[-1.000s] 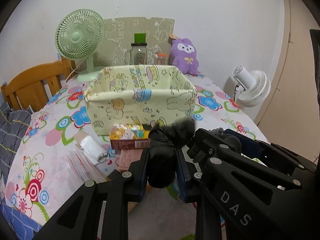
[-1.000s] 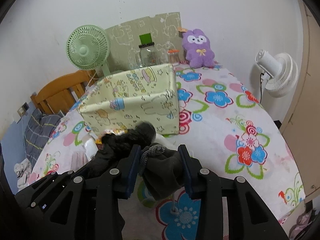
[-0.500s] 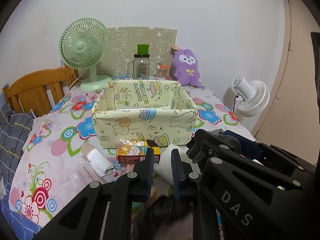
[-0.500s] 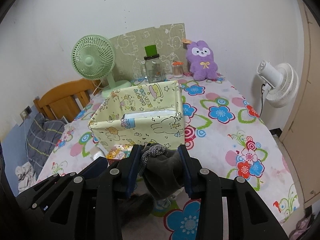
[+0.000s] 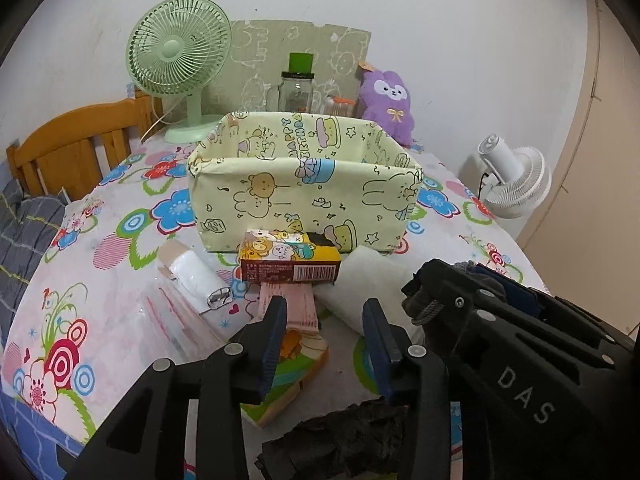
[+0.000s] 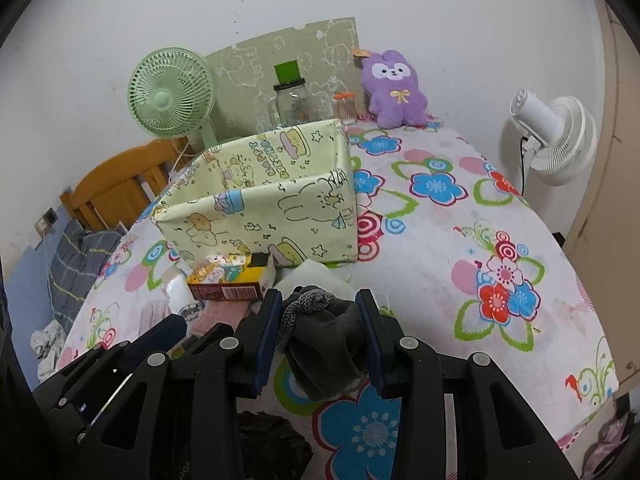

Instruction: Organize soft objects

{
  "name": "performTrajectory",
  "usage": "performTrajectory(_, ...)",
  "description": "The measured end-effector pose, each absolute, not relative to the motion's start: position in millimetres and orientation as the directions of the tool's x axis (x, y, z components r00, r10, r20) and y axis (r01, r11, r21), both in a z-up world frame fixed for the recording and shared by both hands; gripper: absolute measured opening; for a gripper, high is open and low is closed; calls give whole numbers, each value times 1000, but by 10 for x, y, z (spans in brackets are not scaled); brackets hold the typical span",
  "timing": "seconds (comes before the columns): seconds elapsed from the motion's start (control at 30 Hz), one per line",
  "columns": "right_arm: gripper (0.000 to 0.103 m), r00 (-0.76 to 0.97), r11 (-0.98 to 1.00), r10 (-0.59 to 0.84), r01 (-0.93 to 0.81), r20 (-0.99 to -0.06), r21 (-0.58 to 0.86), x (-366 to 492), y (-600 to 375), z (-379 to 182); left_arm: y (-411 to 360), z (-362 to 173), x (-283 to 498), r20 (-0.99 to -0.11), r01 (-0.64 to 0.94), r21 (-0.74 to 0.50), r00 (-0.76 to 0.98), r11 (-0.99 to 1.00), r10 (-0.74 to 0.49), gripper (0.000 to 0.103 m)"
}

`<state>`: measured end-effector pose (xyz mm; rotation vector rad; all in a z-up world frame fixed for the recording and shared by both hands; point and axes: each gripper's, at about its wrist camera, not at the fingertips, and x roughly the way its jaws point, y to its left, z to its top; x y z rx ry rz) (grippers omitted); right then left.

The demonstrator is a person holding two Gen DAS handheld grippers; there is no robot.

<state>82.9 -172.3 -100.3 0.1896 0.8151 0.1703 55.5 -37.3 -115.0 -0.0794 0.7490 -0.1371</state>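
My left gripper (image 5: 326,320) hangs over the flowered tablecloth, its jaws opening with nothing between them. A black fuzzy soft piece (image 5: 340,444) lies loose on the table just below and behind its fingers, and shows again at the bottom of the right wrist view (image 6: 272,436). My right gripper (image 6: 318,308) is shut on a dark grey fabric piece (image 6: 328,348) with a knitted grey cuff. A pale yellow cartoon-print fabric box (image 5: 304,196) stands open-topped ahead of both grippers (image 6: 260,216); its inside is mostly hidden.
In front of the box lie a snack carton (image 5: 290,262), a white roll (image 5: 192,276), a white folded cloth (image 5: 360,280) and pink packets (image 5: 288,308). A green fan (image 5: 180,52), a jar (image 5: 296,88) and a purple plush (image 5: 390,100) stand behind it. A white fan (image 5: 512,180) stands off the right edge.
The left gripper let go of the black fuzzy piece, which dropped to the table below its fingers; the jaws closed empty, then opened. The right gripper keeps its hold on the grey piece.
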Motion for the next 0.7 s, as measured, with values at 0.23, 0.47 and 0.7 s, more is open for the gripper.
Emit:
performTrajectory(0.23,41,683,970,215,-65,-698,234,795,-1803,-1002,-387,-1125,486,-657,103,-118,738,988,-156,62)
performTrajectory(0.47,41,690,971,209,-64,-693,229,711,-1832,-996,-403,-1135,394,-651,106,-126,742,986,-163,71)
performTrajectory(0.7,41,691,973,200,-60,-694,222,605,-1887,-1030,-457,-1194,289,-648,112,-127,743,985,-168,74)
